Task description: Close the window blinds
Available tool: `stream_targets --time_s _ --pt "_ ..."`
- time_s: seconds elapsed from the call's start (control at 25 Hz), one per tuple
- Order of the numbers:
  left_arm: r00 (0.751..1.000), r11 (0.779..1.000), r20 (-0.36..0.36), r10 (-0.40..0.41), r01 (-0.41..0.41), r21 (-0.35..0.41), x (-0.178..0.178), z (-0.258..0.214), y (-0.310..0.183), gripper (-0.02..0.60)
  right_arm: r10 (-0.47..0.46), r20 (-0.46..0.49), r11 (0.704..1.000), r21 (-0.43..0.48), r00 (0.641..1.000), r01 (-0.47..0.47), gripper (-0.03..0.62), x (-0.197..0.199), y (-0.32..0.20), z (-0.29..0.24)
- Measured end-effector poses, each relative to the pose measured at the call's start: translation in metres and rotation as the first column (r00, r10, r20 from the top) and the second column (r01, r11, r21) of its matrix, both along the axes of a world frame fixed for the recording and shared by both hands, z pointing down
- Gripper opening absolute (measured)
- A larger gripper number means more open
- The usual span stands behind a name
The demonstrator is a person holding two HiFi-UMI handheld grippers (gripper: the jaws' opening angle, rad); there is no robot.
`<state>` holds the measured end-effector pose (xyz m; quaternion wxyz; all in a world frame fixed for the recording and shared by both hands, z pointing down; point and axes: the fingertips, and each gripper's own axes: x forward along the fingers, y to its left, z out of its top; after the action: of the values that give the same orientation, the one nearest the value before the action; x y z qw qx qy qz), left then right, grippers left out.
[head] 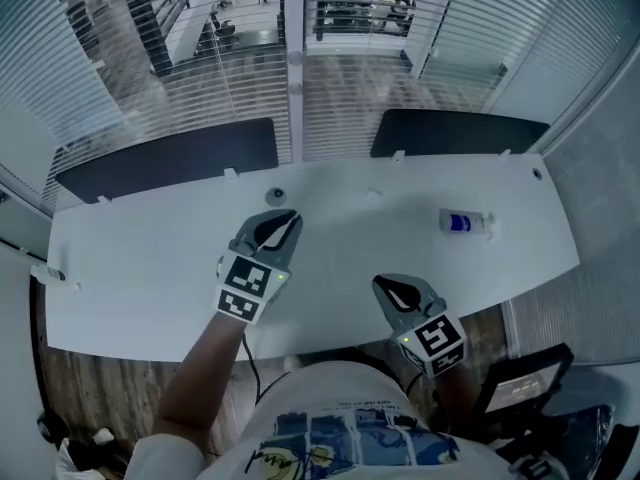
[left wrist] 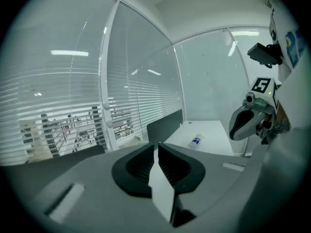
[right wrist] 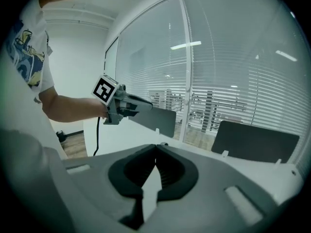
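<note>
Approach step, blinds not yet touched. Left gripper is a crack apart and empty; right gripper is closed and empty. Both are over the white desk. Window blinds hang beyond the desk with slats open. Next move is probably to locate their control, which I can't identify here.

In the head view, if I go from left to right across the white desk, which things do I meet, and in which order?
The left gripper with its black-and-white marker cube → the right gripper with its marker cube → small pale bottle with a blue label.
</note>
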<state>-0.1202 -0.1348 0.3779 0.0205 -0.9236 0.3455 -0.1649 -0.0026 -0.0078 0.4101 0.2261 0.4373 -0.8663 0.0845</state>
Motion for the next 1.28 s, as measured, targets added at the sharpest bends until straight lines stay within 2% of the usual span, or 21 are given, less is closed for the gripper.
stream_targets --time_s 0.16,0.36,0.6,0.76,1.04,1.28 --pt "0.998 0.999 0.045 -0.045 0.043 0.033 0.009 -0.004 -0.046 0.043 -0.018 -0.005 1.000 -0.007 1.000 0.018 0.003 0.016 -0.023 0.002" --pt "0.993 0.994 0.052 -0.106 0.105 0.031 0.010 -0.010 -0.100 0.044 -0.048 -0.013 0.998 -0.031 0.999 0.048 0.003 0.033 -0.048 0.006" --pt "0.978 0.981 0.103 -0.183 0.176 0.078 0.029 -0.012 -0.157 0.044 -0.061 0.002 0.996 -0.058 0.998 0.061 0.003 0.074 -0.075 0.029" --pt "0.968 0.974 0.127 -0.214 0.203 0.100 0.031 -0.018 -0.183 0.046 -0.077 -0.003 0.993 -0.087 0.997 0.077 0.003 0.082 -0.089 0.039" --pt "0.941 0.949 0.190 -0.280 0.241 0.203 0.042 -0.038 -0.228 0.059 -0.105 0.003 0.988 -0.117 0.994 0.105 0.003 0.096 -0.102 0.053" --pt "0.916 0.937 0.252 -0.312 0.253 0.240 0.042 -0.047 -0.267 0.069 -0.104 -0.006 0.984 -0.143 0.995 0.102 0.003 0.109 -0.113 0.062"
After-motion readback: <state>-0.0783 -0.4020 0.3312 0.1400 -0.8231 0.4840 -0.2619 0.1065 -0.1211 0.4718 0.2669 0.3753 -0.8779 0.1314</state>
